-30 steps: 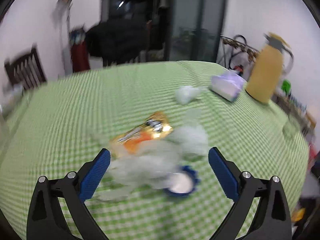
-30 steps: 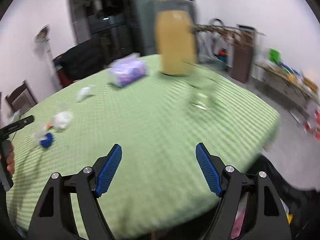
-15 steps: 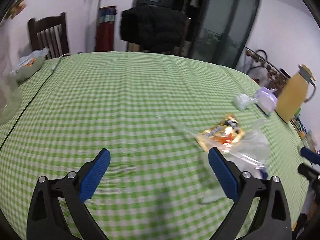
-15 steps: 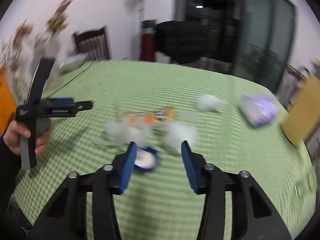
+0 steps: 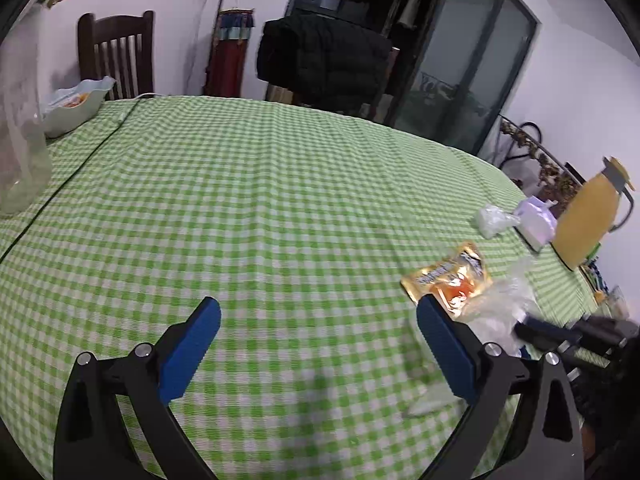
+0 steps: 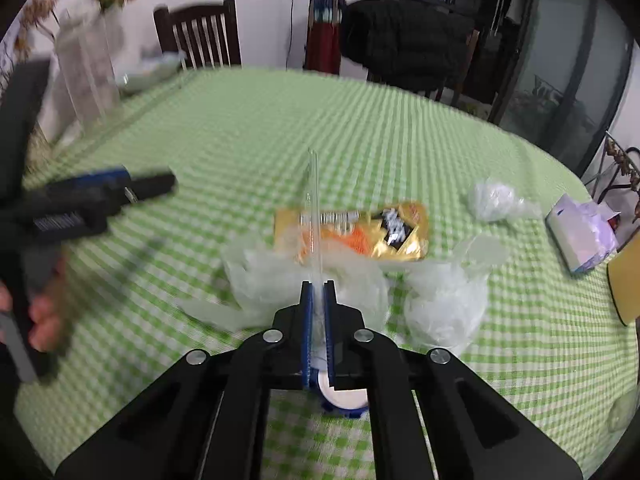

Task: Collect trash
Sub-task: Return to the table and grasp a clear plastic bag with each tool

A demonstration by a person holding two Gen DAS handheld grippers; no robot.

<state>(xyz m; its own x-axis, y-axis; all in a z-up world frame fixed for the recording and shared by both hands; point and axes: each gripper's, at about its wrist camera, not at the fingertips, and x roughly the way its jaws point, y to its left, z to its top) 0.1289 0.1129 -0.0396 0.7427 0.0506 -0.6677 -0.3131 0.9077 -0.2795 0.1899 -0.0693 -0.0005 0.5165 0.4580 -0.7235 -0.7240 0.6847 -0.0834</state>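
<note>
The right gripper [image 6: 319, 286] tilts downward, its jaws pinched together on a thin clear plastic sheet [image 6: 313, 216]. The left gripper [image 5: 318, 312], gripped by a bare hand [image 6: 42, 312], has its jaws spread wide with nothing between them.

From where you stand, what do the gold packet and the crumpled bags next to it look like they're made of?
Gold packet: probably metallised plastic foil, glossy; it is shiny gold with bright glare and printed labels.
Crumpled bags: thin, soft plastic film, it seems; milky and see-through, creased, with the green checks of the cloth faintly showing through.
</note>
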